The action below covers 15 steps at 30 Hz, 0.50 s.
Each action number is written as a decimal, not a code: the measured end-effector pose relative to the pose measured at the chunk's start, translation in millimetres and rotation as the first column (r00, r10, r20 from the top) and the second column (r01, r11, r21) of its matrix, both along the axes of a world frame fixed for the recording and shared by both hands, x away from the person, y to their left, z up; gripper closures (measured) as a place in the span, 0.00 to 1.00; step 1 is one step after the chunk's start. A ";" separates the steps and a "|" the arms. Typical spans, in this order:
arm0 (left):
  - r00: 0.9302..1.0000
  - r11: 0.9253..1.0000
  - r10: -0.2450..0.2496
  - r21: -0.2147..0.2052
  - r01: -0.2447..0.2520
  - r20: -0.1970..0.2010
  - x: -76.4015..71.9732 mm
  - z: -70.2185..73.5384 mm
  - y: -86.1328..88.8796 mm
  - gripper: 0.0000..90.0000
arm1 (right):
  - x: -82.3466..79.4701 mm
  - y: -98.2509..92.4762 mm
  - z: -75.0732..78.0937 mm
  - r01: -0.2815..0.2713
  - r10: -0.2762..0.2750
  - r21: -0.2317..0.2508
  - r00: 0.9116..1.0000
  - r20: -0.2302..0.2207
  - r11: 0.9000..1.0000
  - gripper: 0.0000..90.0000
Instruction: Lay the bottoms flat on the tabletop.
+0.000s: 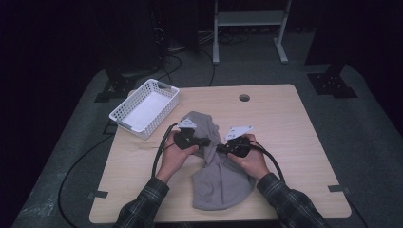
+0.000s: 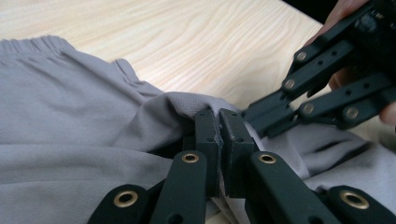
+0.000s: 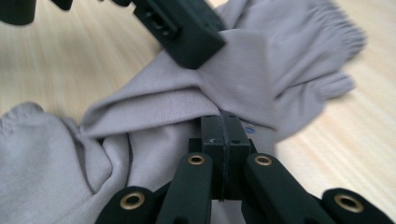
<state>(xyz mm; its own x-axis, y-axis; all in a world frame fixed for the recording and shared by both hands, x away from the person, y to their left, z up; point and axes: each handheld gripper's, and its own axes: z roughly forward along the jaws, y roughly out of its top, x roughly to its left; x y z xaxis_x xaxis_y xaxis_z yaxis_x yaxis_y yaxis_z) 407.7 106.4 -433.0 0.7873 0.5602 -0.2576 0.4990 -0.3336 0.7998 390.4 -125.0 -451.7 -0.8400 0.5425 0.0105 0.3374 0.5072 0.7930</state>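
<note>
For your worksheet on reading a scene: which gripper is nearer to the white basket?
Left. The left gripper sits just right of the white basket, clamped on the grey garment; the right gripper is further right.

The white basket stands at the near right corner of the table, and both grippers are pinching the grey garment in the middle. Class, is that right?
Not quite. The white basket stands at the far left corner of the table, as the high view shows. The rest holds: the left gripper and the right gripper are both shut on the grey garment in the middle.
</note>
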 end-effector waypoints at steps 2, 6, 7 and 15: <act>1.000 1.000 -0.004 -0.017 0.004 0.009 -0.7 3.9 1.1 0.97 | -0.4 -5.8 7.5 0.014 -0.015 0.037 1.000 0.007 0.999 1.00; 0.999 0.999 -0.001 -0.037 0.002 0.034 -3.3 12.4 1.5 0.96 | -3.1 -13.7 18.7 0.027 -0.028 0.056 0.999 0.019 0.998 1.00; 0.999 0.999 0.006 -0.036 -0.004 0.045 -3.9 14.0 2.3 0.97 | -3.5 -15.6 20.2 0.034 -0.035 0.055 0.999 0.022 0.998 1.00; 0.998 0.998 0.034 -0.061 -0.031 0.048 -1.9 17.7 10.5 0.93 | -3.5 -28.1 28.0 0.061 -0.063 0.087 0.998 0.025 0.994 1.00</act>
<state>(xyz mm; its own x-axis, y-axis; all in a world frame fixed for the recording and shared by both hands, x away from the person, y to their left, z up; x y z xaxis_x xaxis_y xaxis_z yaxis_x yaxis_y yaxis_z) 405.7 116.9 -415.3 0.7812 0.5706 -0.2531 0.4688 -0.2686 0.8415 386.9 -153.1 -423.7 -0.8056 0.5914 0.0364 0.3430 0.4154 0.8425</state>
